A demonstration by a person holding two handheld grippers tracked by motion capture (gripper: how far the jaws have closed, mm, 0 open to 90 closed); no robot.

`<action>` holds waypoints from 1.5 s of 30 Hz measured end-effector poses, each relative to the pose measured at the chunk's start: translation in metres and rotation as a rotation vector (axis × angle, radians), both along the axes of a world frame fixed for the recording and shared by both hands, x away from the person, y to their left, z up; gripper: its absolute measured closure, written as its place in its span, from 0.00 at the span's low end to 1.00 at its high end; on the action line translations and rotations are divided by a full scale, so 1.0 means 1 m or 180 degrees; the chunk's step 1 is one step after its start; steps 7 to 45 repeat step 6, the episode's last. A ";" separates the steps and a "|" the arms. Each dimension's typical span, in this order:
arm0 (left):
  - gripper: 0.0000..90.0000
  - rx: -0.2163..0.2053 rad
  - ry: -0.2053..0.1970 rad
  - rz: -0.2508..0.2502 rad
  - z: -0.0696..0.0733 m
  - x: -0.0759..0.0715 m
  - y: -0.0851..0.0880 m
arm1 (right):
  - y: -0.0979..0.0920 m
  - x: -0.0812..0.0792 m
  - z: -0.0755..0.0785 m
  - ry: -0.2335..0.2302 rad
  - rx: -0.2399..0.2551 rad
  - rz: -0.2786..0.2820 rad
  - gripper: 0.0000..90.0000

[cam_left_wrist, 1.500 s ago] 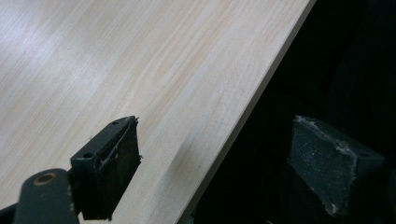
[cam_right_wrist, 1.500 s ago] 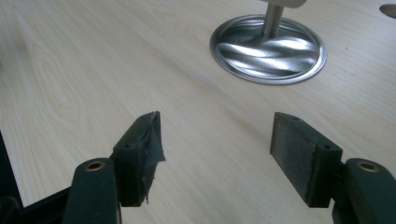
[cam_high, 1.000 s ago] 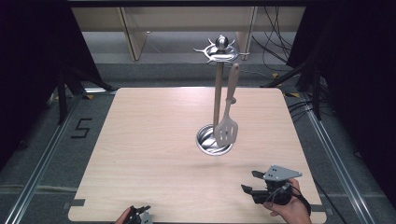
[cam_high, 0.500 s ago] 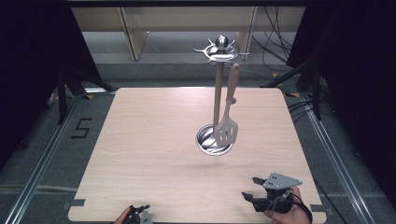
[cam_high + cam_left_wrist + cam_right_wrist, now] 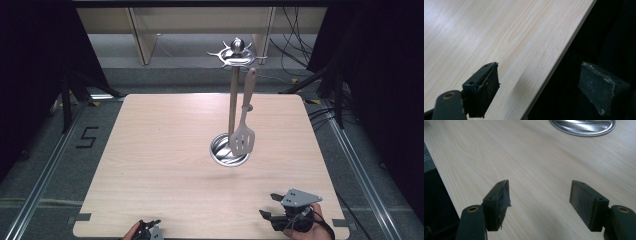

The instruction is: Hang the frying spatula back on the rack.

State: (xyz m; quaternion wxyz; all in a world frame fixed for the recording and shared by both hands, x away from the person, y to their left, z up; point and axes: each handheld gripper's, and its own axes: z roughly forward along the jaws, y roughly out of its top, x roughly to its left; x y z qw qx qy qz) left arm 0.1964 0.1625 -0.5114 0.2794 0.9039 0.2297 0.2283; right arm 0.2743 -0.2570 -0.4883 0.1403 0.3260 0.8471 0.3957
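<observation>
- I see the wooden table (image 5: 165, 150) bare across its whole left half and along the near strip, so there is broad free room there; its near edge runs just under both grippers.
- The utensil stand (image 5: 232, 100) rises right of the table's middle, its round metal base (image 5: 222, 150) resting on the wood, and a slotted spatula (image 5: 243, 137) hangs from the top ring, its blade low over the base.
- My right gripper (image 5: 267, 205) sits near the table's near right corner, well apart from the stand. In the right gripper view (image 5: 539, 202) its jaws stand wide apart over bare wood, nothing between them and touching nothing, with the base's rim (image 5: 584, 131) ahead.
- My left gripper (image 5: 150, 227) is at the near edge, left of centre. In the left gripper view (image 5: 541, 87) its jaws are spread, straddling the table's edge, one over wood and one over dark floor, holding nothing.
</observation>
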 end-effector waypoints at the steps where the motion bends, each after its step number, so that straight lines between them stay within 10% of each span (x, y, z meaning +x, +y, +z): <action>1: 0.18 0.0000 -0.0006 0.0020 0.001 0.000 0.001 | 0.000 0.001 0.000 -0.0008 0.0004 0.0019 0.37; 45: 0.18 -0.0064 0.0014 0.0043 0.002 0.000 0.003 | 0.000 0.002 -0.003 0.0051 -0.0030 0.0023 0.37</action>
